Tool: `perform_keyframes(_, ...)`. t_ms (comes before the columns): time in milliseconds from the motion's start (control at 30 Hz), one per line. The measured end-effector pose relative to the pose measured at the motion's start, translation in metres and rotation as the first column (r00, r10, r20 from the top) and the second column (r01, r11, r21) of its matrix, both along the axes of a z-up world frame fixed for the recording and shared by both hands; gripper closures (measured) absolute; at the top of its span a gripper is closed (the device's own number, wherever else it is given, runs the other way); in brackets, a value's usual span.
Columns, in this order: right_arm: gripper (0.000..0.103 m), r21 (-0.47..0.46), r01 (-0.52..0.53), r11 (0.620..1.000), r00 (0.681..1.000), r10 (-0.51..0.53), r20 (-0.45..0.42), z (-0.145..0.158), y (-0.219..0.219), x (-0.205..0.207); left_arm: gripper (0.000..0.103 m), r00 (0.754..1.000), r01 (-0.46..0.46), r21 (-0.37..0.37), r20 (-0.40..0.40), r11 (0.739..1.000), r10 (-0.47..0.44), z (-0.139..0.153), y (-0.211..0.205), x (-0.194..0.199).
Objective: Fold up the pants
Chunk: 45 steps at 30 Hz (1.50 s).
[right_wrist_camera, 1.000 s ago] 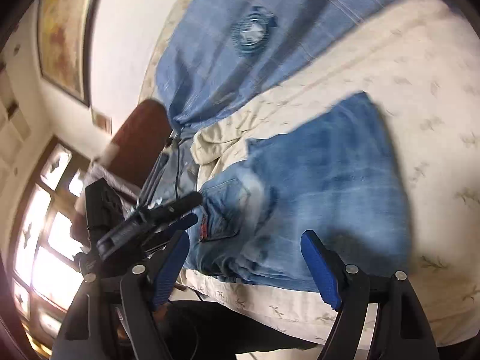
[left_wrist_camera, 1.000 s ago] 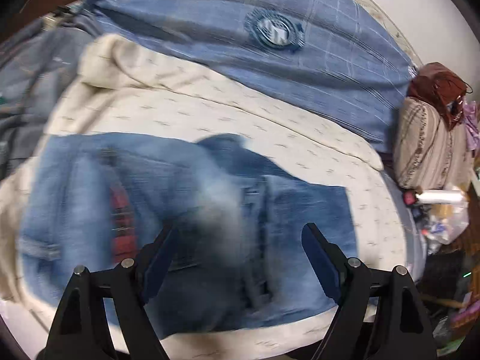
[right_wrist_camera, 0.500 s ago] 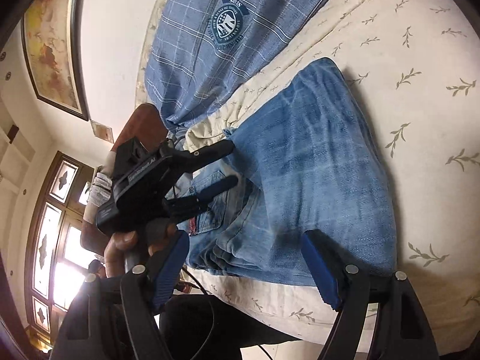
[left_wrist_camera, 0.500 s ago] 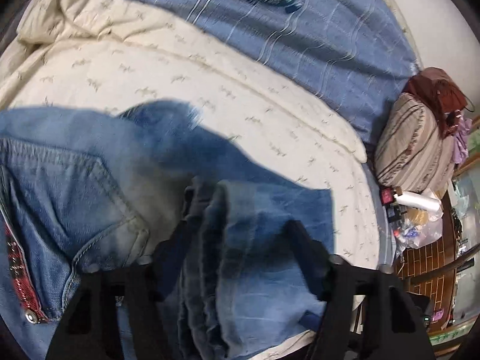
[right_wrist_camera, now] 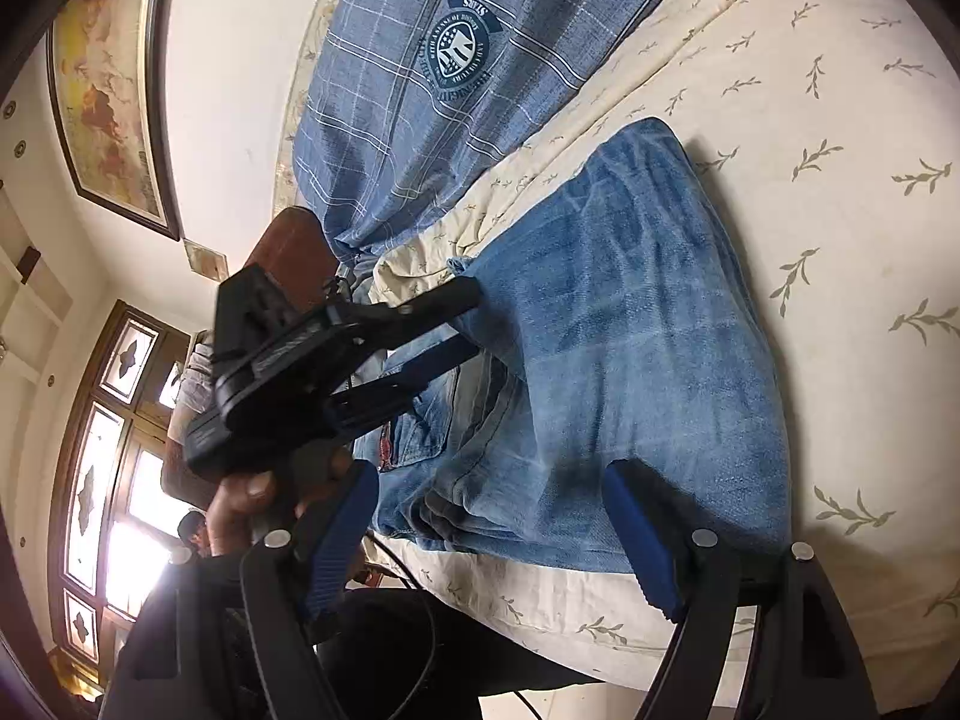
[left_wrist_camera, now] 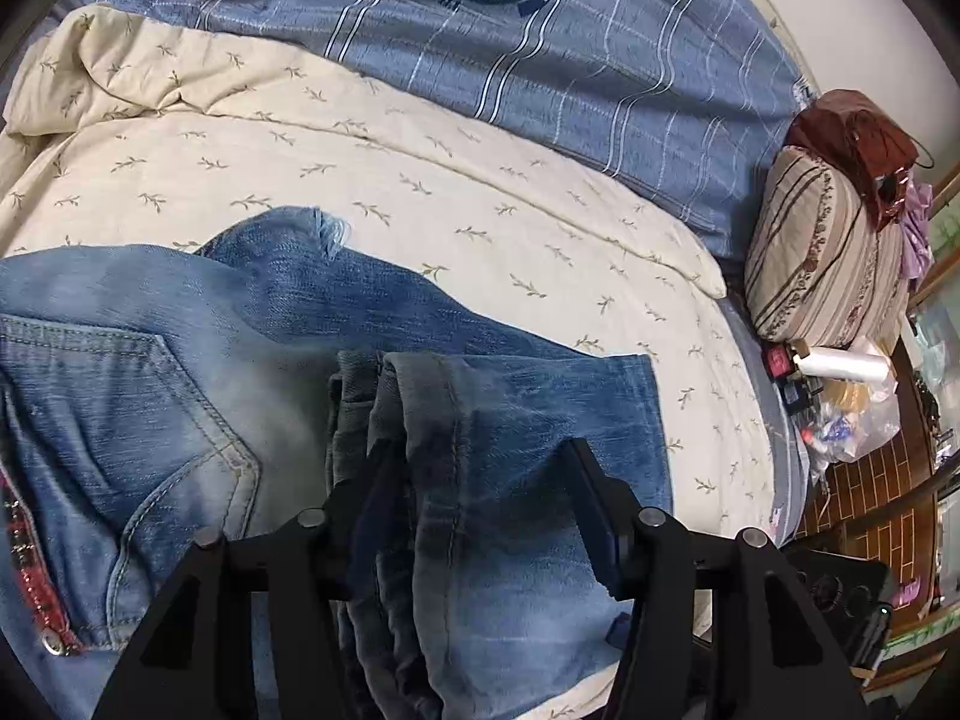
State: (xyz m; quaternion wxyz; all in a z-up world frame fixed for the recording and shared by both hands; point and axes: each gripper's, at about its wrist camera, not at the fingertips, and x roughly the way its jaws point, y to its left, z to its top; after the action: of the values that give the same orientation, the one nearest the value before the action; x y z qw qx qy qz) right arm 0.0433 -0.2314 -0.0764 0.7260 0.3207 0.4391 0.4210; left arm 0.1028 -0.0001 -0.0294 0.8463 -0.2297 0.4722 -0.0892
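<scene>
A bed fills the left wrist view, spread with a cream quilt [left_wrist_camera: 384, 180] printed with small sprigs; a blue plaid blanket [left_wrist_camera: 600, 48] lies at twelve o'clock and a striped pillow [left_wrist_camera: 828, 252] at three. The jeans [left_wrist_camera: 180, 372] lie across the near half of the quilt, back pocket at nine o'clock, folded leg ends bunched at six. A second ago the left gripper [left_wrist_camera: 474, 480] hung spread above the denim; since then it has dropped onto the stacked hems [left_wrist_camera: 432, 420] and its jaws have just been closing, with the thick bundle between them. The fingers look pressed into the fabric on both sides, so I judge the pinch is made or nearly so, ready to carry the leg ends over for the next fold. The only container is a clear plastic bag [left_wrist_camera: 852, 414] at four o'clock holding small packets I cannot identify, with a white bottle [left_wrist_camera: 840, 363] beside it.

The right wrist view shows the same bed against a white wall with a framed map [right_wrist_camera: 108, 90] at ten o'clock and a leaded window [right_wrist_camera: 102, 462] at eight. The jeans run from centre toward one o'clock. The right gripper [right_wrist_camera: 492, 534] has stayed spread wide above the near fold edge, pinching nothing. At nine o'clock the left gripper, gripped in a hand [right_wrist_camera: 252, 498], bites the denim. No container shows here.
</scene>
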Motion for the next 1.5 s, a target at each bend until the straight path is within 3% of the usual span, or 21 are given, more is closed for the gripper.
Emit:
perform_keyframes(33, 0.024, 0.0, -0.002, 1.0, 1.0, 0.002, -0.001, 0.0, 0.0, 0.0, 0.07, 1.0, 0.001, 0.014, 0.002, 1.0, -0.001, 0.001, -0.001, 0.0)
perform_keyframes(100, 0.024, -0.001, -0.002, 1.0, 1.0, 0.002, 0.001, 0.0, 0.0, 0.0, 0.085, 1.0, -0.003, 0.077, 0.021, 0.997, 0.001, 0.008, -0.005, 0.003)
perform_keyframes(233, 0.024, -0.01, -0.008, 1.0, 1.0, 0.008, 0.005, 0.002, 0.002, 0.0, 0.087, 0.998, -0.03, 0.219, 0.054, 0.975, 0.019, 0.024, -0.013, 0.0)
perform_keyframes(300, 0.024, -0.012, -0.008, 1.0, 1.0, 0.008, 0.012, 0.004, 0.001, -0.001, 0.088, 0.997, -0.052, 0.325, 0.07, 0.944, 0.031, 0.029, -0.021, -0.004)
perform_keyframes(333, 0.024, -0.012, -0.009, 1.0, 1.0, 0.009, 0.011, 0.004, 0.001, -0.001, 0.087, 0.998, -0.048, 0.361, 0.046, 0.931, 0.033, 0.026, -0.025, -0.002)
perform_keyframes(400, 0.024, -0.018, -0.005, 1.0, 1.0, 0.005, 0.003, 0.002, 0.0, 0.0, 0.084, 0.995, 0.009, 0.401, -0.092, 0.916, 0.03, 0.0, -0.028, 0.011)
perform_keyframes(433, 0.024, -0.022, -0.005, 1.0, 1.0, 0.005, -0.004, 0.002, 0.0, 0.001, 0.083, 0.99, -0.003, 0.397, -0.126, 0.918, 0.058, -0.014, -0.022, 0.016)
perform_keyframes(500, 0.024, -0.018, -0.007, 1.0, 1.0, 0.007, -0.007, 0.002, -0.002, 0.001, 0.078, 0.993, -0.024, 0.384, -0.098, 0.923, 0.066, -0.009, -0.019, 0.016)
perform_keyframes(533, 0.024, -0.019, -0.005, 1.0, 1.0, 0.005, 0.001, 0.004, -0.003, 0.0, 0.067, 0.994, -0.024, 0.371, -0.09, 0.928, 0.061, -0.006, -0.019, 0.015)
perform_keyframes(600, 0.024, -0.019, -0.005, 1.0, 1.0, 0.005, 0.006, 0.005, -0.005, 0.0, 0.055, 0.998, -0.029, 0.357, -0.043, 0.934, 0.047, 0.006, -0.017, 0.007)
perform_keyframes(700, 0.024, -0.004, 0.01, 1.0, 1.0, -0.01, 0.023, 0.011, -0.01, -0.002, 0.054, 0.998, -0.053, 0.352, 0.054, 0.935, 0.036, 0.026, -0.013, -0.015)
perform_keyframes(800, 0.024, 0.02, 0.031, 0.999, 0.999, -0.032, 0.024, 0.013, -0.018, -0.001, 0.05, 0.994, -0.033, 0.286, 0.106, 0.958, 0.002, 0.035, -0.012, -0.04)
perform_keyframes(867, 0.024, 0.02, 0.047, 0.999, 0.999, -0.047, -0.01, 0.006, -0.02, 0.003, 0.045, 0.998, 0.008, 0.291, 0.054, 0.957, -0.025, 0.021, -0.018, -0.047)
perform_keyframes(900, 0.024, 0.006, 0.049, 0.999, 0.998, -0.049, -0.04, 0.0, -0.02, 0.006, 0.045, 1.0, 0.031, 0.32, -0.012, 0.947, -0.029, 0.007, -0.023, -0.046)
perform_keyframes(933, 0.024, -0.016, 0.05, 0.999, 0.996, -0.051, -0.072, -0.007, -0.019, 0.009, 0.043, 0.988, 0.09, 0.362, -0.149, 0.928, -0.038, -0.024, -0.027, -0.04)
perform_keyframes(1033, 0.023, -0.003, 0.06, 0.998, 0.991, -0.06, -0.118, -0.004, -0.021, 0.013, 0.043, 0.995, 0.07, 0.414, -0.096, 0.908, -0.033, -0.022, -0.033, -0.048)
perform_keyframes(1100, 0.023, -0.001, 0.048, 0.999, 0.995, -0.048, -0.085, 0.01, -0.022, 0.015, 0.043, 0.998, 0.056, 0.365, -0.025, 0.929, -0.051, -0.006, -0.032, -0.051)
perform_keyframes(1200, 0.023, -0.012, 0.043, 0.999, 0.998, -0.044, -0.047, 0.03, -0.023, 0.028, 0.043, 0.993, 0.029, 0.376, 0.095, 0.926, -0.07, 0.022, -0.034, -0.051)
perform_keyframes(1267, 0.023, -0.006, 0.054, 0.999, 0.997, -0.054, -0.046, 0.04, -0.025, 0.043, 0.041, 0.987, 0.043, 0.293, 0.137, 0.955, -0.087, 0.032, -0.028, -0.039)
perform_keyframes(1433, 0.023, 0.08, 0.022, 0.997, 0.992, -0.011, -0.129, 0.038, -0.027, 0.087, 0.042, 0.997, 0.033, 0.2, 0.062, 0.979, -0.046, 0.006, -0.017, 0.0)
perform_keyframes(1500, 0.023, 0.134, 0.01, 0.991, 0.983, 0.014, -0.181, 0.029, -0.025, 0.101, 0.043, 1.0, 0.017, 0.265, -0.006, 0.964, -0.016, -0.012, -0.018, 0.008)
